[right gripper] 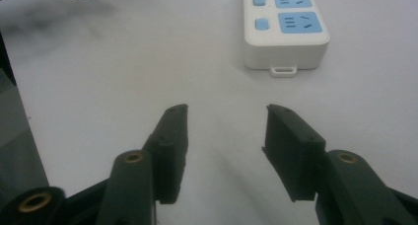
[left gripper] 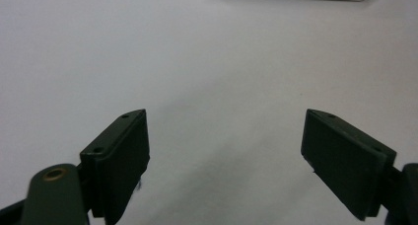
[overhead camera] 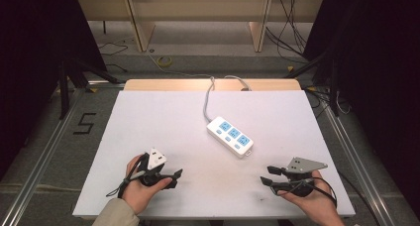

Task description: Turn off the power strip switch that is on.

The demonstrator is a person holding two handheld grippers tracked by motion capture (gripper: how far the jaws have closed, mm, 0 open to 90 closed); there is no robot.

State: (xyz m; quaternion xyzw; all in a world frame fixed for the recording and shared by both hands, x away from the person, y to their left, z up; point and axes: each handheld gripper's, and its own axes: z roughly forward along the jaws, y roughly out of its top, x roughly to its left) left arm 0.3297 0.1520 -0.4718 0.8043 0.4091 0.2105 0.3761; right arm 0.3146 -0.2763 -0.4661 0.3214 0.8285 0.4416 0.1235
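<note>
Power strip (overhead camera: 230, 136) lies mid-table (overhead camera: 148, 117), well ahead of both my grippers. Left gripper (overhead camera: 174, 178) and right gripper (overhead camera: 268, 176) spread, empty. I judge it light, rigid, slick plastic; grasp across the narrow sides.

Desk (overhead camera: 148, 117) bare around both claws; sole obstacle: power strip (overhead camera: 230, 136) at centre, cord (overhead camera: 208, 99) trailing to far edge.

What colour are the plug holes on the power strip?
Light blue, on a white power strip; clearest in the right gripper view.
</note>
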